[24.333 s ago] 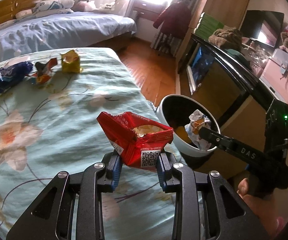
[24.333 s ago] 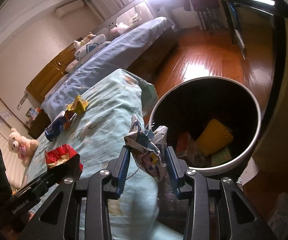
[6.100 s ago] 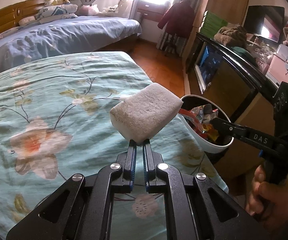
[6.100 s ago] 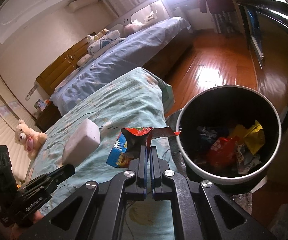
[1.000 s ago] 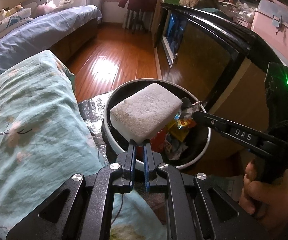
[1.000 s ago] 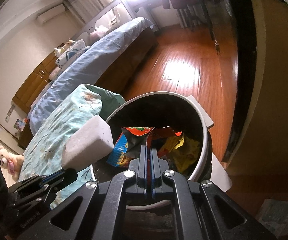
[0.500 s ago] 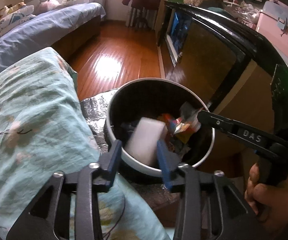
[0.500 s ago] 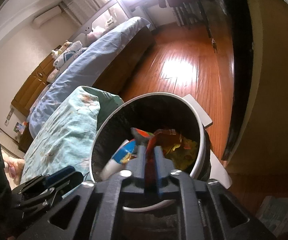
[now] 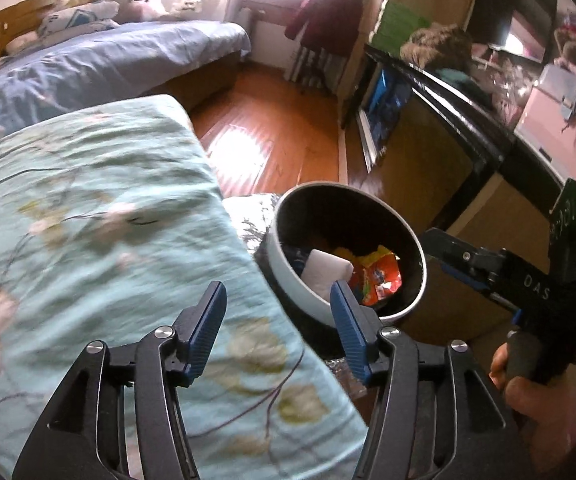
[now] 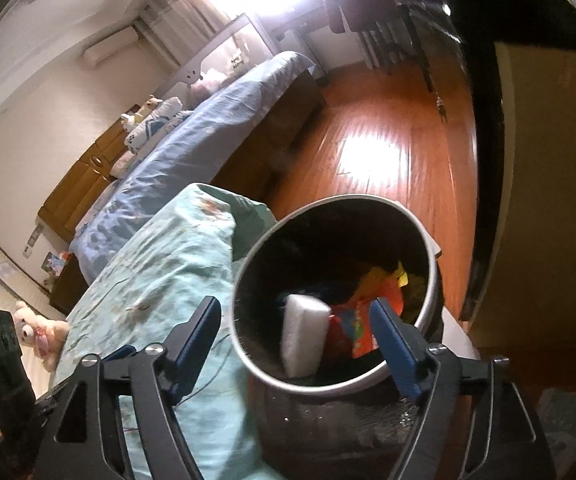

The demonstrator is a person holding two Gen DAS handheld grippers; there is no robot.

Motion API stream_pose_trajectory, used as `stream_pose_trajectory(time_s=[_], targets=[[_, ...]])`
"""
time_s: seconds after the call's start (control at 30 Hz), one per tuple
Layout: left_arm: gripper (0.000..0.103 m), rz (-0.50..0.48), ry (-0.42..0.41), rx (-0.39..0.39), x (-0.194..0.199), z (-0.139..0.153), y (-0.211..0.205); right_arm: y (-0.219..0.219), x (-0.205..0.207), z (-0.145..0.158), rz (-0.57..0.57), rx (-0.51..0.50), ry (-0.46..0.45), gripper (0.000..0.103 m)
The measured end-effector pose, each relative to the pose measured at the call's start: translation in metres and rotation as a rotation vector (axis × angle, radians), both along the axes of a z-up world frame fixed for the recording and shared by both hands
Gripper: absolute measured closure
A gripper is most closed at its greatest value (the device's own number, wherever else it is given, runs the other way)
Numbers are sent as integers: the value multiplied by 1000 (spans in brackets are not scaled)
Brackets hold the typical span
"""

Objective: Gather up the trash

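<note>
A round white-rimmed trash bin [image 9: 283, 268] [image 10: 243, 340] stands on the floor by the bed's corner. Inside lie a white foam block [image 9: 324, 274] [image 10: 302, 332], a red and orange snack bag [image 9: 378, 278] [image 10: 358, 330] and yellow wrappers. My left gripper [image 9: 277, 308] is open and empty, above the bed's edge just left of the bin. My right gripper [image 10: 296, 328] is open and empty, above the near side of the bin; in the left wrist view only its body [image 9: 528, 280] shows, to the right of the bin.
The bed with a green floral cover [image 9: 87, 220] [image 10: 159, 280] fills the left. A second bed with blue bedding [image 9: 87, 64] stands behind. A dark TV cabinet [image 9: 448, 120] runs along the right. Wooden floor [image 10: 388, 152] lies between.
Both grippers have opened wide. The foam block and the snack bag have dropped into the bin. The left gripper has pulled back over the bed's edge.
</note>
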State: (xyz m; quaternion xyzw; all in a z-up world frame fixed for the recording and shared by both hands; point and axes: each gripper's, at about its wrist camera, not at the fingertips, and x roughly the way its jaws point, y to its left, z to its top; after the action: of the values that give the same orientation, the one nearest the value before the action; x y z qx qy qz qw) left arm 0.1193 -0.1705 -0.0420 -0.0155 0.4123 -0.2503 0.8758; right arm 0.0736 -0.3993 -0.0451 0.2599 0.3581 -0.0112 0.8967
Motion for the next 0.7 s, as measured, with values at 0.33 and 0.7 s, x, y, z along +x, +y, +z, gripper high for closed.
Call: stream_pose_trajectory(time_s=[0.33, 0.7], targets=[[45, 77, -100, -52, -37, 28, 51, 55, -30, 26, 49, -77, -79, 17], [16, 175, -356, -57, -92, 81, 89, 98, -63, 85, 108, -266, -260, 3]])
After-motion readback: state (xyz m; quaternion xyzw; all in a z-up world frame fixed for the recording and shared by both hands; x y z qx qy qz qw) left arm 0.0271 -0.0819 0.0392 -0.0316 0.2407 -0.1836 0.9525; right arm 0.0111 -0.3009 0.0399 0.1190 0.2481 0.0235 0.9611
